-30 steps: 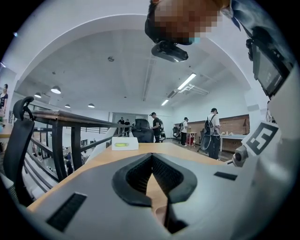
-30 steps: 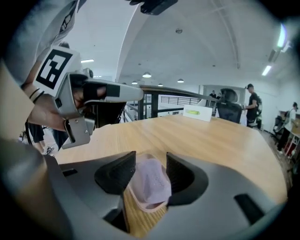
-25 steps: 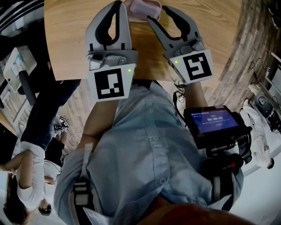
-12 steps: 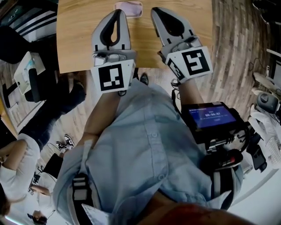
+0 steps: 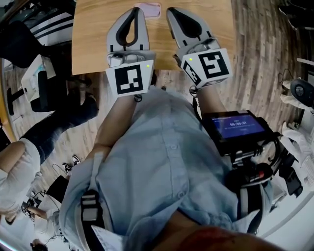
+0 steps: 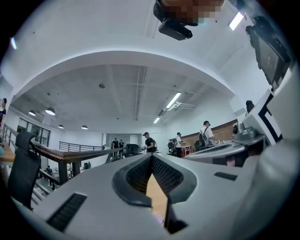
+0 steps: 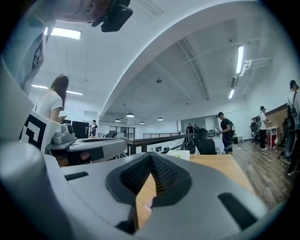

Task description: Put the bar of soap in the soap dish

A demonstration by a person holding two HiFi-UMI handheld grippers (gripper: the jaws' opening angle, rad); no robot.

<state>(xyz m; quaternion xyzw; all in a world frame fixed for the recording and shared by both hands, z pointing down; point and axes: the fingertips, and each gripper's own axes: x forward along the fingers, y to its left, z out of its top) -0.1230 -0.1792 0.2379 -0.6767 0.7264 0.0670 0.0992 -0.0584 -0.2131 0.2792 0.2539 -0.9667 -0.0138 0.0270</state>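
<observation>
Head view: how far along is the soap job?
Nothing shows as done. In hand: nothing; left gripper and right gripper are shut, empty, over the wooden table. Left: the whole job; a pink thing lies beyond their tips, soap or dish unclear.

The head view looks steeply down past the person's shirt (image 5: pixel 162 166) onto the left gripper (image 5: pixel 134 11), the right gripper (image 5: pixel 171 11) and the near edge of the worktop (image 5: pixel 93 34). Each gripper view sits close behind its own jaws, facing outward and about level. Both show the worktop and the other gripper alongside.
</observation>
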